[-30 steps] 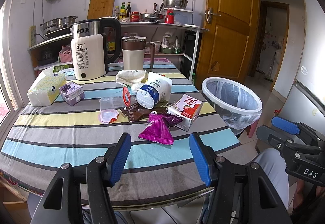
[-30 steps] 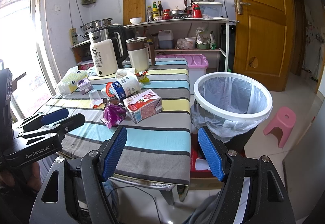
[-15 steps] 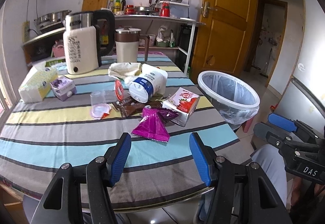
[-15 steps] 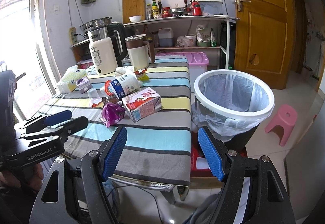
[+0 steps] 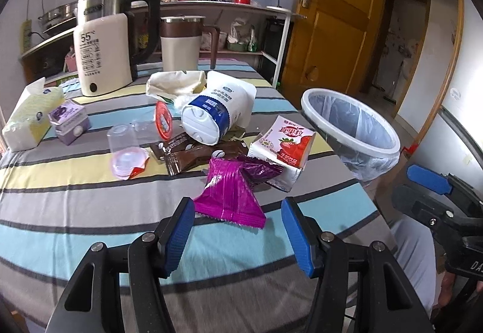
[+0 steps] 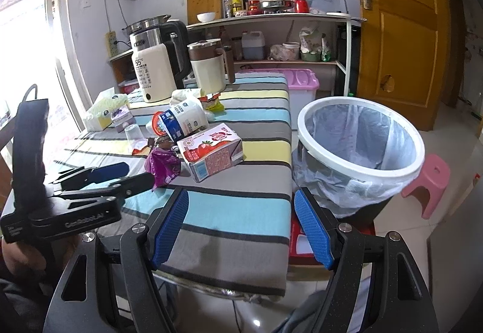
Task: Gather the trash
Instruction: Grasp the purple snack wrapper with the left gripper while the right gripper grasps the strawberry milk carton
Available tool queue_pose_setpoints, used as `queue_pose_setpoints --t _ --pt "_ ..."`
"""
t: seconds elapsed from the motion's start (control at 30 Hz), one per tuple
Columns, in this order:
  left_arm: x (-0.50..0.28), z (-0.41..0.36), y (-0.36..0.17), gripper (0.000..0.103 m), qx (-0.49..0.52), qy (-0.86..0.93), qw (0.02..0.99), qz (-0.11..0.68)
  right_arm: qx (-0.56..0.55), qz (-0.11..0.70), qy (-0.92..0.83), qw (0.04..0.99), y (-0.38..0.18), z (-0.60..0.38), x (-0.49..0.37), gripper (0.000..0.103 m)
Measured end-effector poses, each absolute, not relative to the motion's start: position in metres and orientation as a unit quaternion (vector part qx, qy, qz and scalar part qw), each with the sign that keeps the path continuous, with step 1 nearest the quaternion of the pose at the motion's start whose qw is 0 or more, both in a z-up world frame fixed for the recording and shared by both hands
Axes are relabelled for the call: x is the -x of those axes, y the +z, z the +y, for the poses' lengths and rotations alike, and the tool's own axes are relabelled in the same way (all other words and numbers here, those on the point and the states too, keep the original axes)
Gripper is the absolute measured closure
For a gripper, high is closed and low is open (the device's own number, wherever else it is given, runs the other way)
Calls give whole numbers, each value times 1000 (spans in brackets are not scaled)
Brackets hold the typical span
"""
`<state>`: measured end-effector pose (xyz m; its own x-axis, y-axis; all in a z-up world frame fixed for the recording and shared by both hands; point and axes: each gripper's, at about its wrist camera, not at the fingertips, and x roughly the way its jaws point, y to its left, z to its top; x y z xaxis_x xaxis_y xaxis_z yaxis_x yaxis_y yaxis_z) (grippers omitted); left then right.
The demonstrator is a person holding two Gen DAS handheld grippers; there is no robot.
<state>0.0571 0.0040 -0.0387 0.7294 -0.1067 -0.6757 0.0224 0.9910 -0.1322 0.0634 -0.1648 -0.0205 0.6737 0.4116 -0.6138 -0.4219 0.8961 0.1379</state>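
Note:
Trash lies in a heap on the striped table point(image 5: 75, 212): a purple wrapper point(image 5: 231, 194), a strawberry milk carton point(image 5: 283, 149), brown wrappers point(image 5: 190, 155), a blue-and-white pouch point(image 5: 217, 112), a clear cup point(image 5: 122, 140) and a pink lid point(image 5: 128, 161). My left gripper point(image 5: 237, 230) is open and empty, just short of the purple wrapper. My right gripper point(image 6: 241, 227) is open and empty over the table's near edge, apart from the carton point(image 6: 211, 152). A white-rimmed bin point(image 6: 359, 143) with a clear liner stands right of the table.
A kettle point(image 5: 102, 58), a brown-lidded jug point(image 5: 181, 43), a tissue pack point(image 5: 30, 115) and a purple box point(image 5: 69, 122) stand at the table's back and left. A pink stool point(image 6: 428, 185) is beyond the bin. A shelf and door stand behind.
My left gripper has moved forward and down toward the purple wrapper, which now looks larger and closer. My right gripper has edged slightly forward. Both stay open.

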Motion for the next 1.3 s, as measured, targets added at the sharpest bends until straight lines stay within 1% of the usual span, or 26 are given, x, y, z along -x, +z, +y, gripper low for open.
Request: queue_pose_setpoints --t 0.23,0.27,0.3,0.37,0.4,0.43,0.47,0.73,0.97,1.1,1.3 --pt "-77 6 -47 44 49 -31 922 382 3 352 236 906 -28 -156 -85 30" --pt "-78 6 -49 45 49 -34 922 384 1 356 238 904 -29 -155 -88 30" --pt "-79 7 -50 50 51 -34 921 386 1 359 239 902 -30 -153 -91 30" --pt "-79 10 -51 52 53 -31 922 384 3 364 241 900 -33 -148 -96 30" --pt "-78 11 -50 57 53 -28 923 381 6 366 242 899 -34 -145 -98 30" --pt "-78 13 -50 74 54 -25 923 380 8 367 243 898 -35 -142 -100 30" --pt "-78 15 -50 79 55 -23 922 382 11 369 246 896 -36 -137 -103 30" --pt "-72 33 -50 81 76 -12 924 376 33 376 260 889 -43 -98 -118 30" --pt "-66 49 -44 81 93 -5 928 361 -1 375 234 897 -36 -85 -132 30" --pt "-65 55 -42 81 100 -4 928 358 24 361 196 912 -35 -68 -138 30" --pt "-60 61 -41 81 106 -1 929 354 43 362 157 918 -39 -57 -148 29"
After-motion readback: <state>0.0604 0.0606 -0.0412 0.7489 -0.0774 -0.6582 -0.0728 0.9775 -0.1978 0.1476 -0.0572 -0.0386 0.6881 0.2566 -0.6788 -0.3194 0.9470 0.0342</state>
